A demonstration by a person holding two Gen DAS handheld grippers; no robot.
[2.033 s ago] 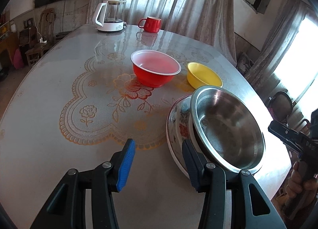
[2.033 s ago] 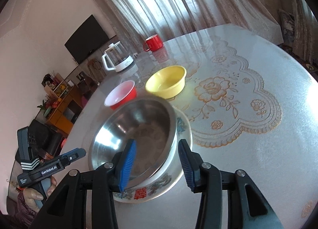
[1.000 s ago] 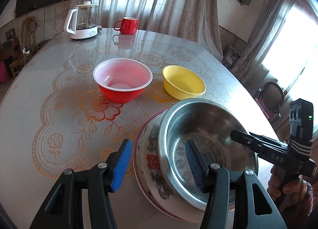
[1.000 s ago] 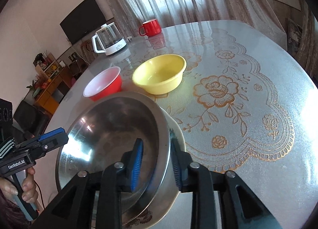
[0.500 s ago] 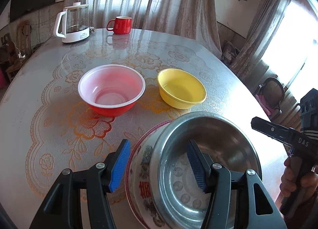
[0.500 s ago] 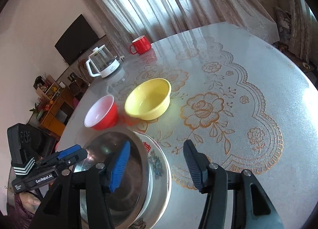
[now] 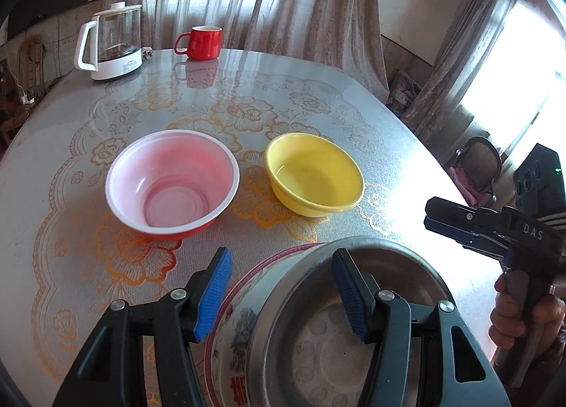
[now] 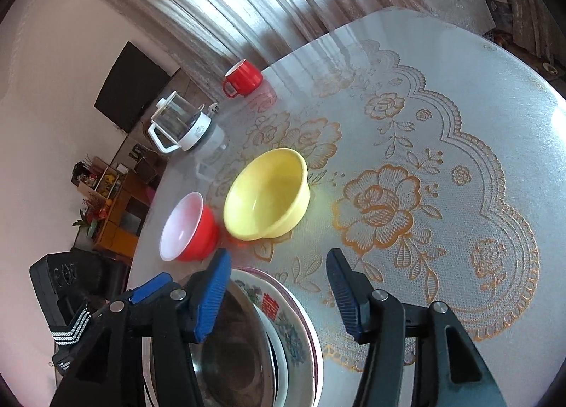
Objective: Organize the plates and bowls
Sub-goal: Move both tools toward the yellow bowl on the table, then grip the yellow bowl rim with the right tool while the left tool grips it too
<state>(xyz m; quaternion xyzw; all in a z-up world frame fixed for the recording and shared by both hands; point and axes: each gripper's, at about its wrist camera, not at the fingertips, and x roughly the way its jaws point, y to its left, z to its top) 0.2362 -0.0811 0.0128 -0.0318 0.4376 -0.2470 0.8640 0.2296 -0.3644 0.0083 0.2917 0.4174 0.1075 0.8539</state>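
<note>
Both jaws apart, empty; person's hand (image 7: 513, 315) on right gripper (image 7: 429, 213) only in left view.

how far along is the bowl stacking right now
Done: the steel bowl sits nested in the floral bowl. In hand: nothing; the left gripper straddles the stack's rim with open jaws, and the right gripper is open and empty. Left: the red bowl and yellow bowl stand separately on the table.

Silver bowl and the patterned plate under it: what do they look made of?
Silver bowl: likely stainless steel, with a grey metallic sheen and blurred reflections. Patterned plate: looks like glazed ceramic or enamel, glossy white with printed flowers and a red character; I cannot tell which.
</note>
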